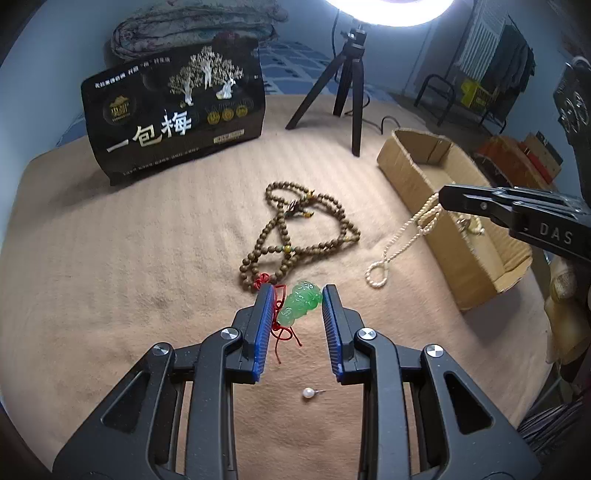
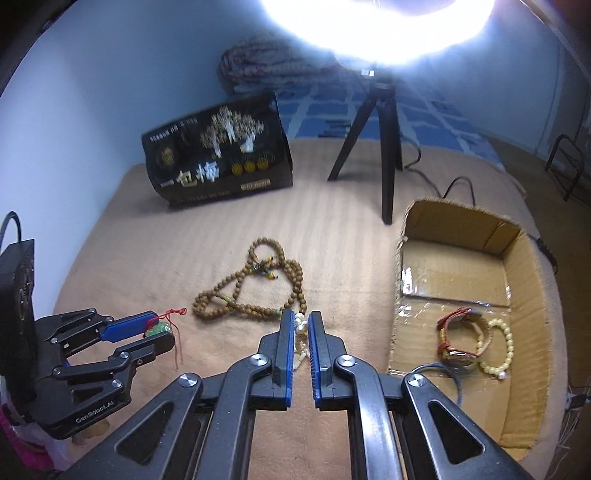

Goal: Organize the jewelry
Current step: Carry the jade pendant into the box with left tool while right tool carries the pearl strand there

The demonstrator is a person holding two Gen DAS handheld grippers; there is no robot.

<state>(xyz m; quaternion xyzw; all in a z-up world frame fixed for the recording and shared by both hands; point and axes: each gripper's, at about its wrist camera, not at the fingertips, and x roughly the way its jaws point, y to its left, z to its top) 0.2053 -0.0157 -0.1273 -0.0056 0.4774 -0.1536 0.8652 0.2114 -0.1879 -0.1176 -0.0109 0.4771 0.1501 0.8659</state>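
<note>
Ring light (image 1: 388,11) cut off by the top edge; small print on the black bag (image 1: 173,110) unreadable.

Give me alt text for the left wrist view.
The left tool grips a green pendant on red cord above a tan blanket. Beyond lie brown prayer beads; the right tool lifts a pearl strand beside a cardboard box.

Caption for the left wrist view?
Left gripper holds a green pendant; right gripper lifts a pearl strand beside the cardboard box.
</note>
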